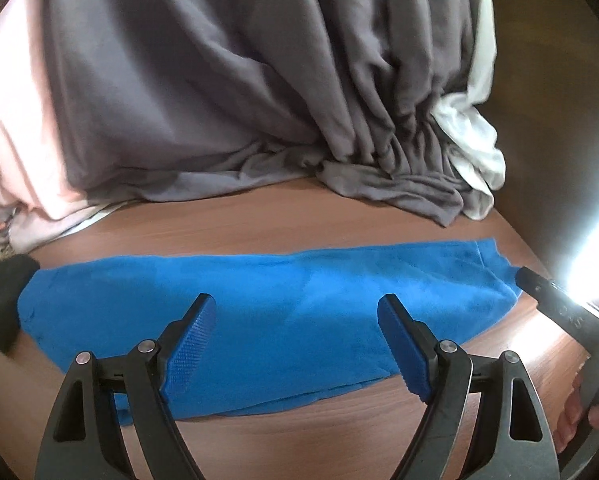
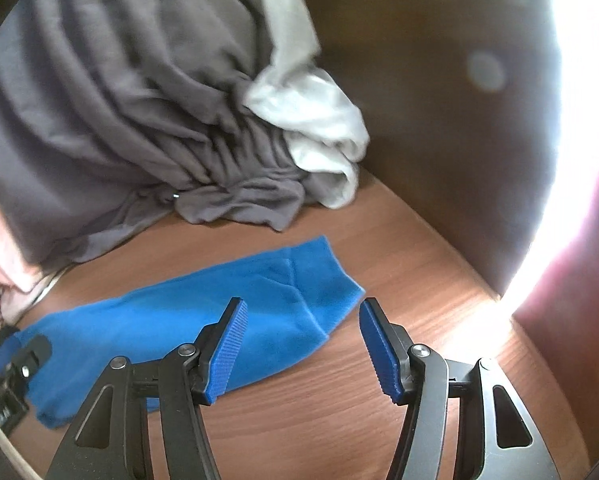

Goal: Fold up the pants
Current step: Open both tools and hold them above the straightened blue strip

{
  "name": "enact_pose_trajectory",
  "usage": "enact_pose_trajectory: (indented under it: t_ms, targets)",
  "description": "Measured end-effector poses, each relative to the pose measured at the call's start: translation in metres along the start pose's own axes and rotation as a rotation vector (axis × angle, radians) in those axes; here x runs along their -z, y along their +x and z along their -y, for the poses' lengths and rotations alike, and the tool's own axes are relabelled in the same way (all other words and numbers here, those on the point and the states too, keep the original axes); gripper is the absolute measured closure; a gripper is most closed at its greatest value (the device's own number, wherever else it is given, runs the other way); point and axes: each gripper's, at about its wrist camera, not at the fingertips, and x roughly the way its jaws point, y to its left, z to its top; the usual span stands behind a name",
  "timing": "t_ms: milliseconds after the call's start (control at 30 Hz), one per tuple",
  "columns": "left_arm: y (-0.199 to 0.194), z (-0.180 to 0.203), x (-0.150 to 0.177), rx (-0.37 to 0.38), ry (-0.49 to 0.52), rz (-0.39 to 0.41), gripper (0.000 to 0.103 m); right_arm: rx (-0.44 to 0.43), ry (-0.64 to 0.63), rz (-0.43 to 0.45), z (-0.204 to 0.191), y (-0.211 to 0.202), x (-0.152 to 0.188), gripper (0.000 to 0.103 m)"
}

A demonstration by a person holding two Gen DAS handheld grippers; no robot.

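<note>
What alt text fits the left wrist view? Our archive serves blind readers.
Blue pants lie folded lengthwise on a wooden table, with the open left tool poised above them. Behind sits a grey cloth pile; the right tool enters at the right edge.

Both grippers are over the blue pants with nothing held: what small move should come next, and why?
Probably lower the open right gripper onto the near end of the blue pants and close. They lie flat in a long strip on the wooden table, ungripped; the left gripper is open too.
</note>
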Motion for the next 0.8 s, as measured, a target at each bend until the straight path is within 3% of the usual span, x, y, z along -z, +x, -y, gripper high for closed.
enact_pose_trajectory:
  t_ms: [233, 500, 800]
  targets:
    - [0.020, 0.016, 0.003, -0.006, 0.056, -0.035, 0.020, -0.003, 0.115, -0.080, 0.020, 0.040, 0.005, 0.050]
    - [0.028, 0.015, 0.003, -0.025, 0.052, -0.057, 0.020, -0.006, 0.118, -0.091, 0.019, 0.058, 0.003, 0.057]
    - [0.029, 0.005, 0.003, -0.046, 0.023, -0.059, 0.020, -0.004, 0.043, -0.049, 0.006, 0.057, -0.005, 0.082]
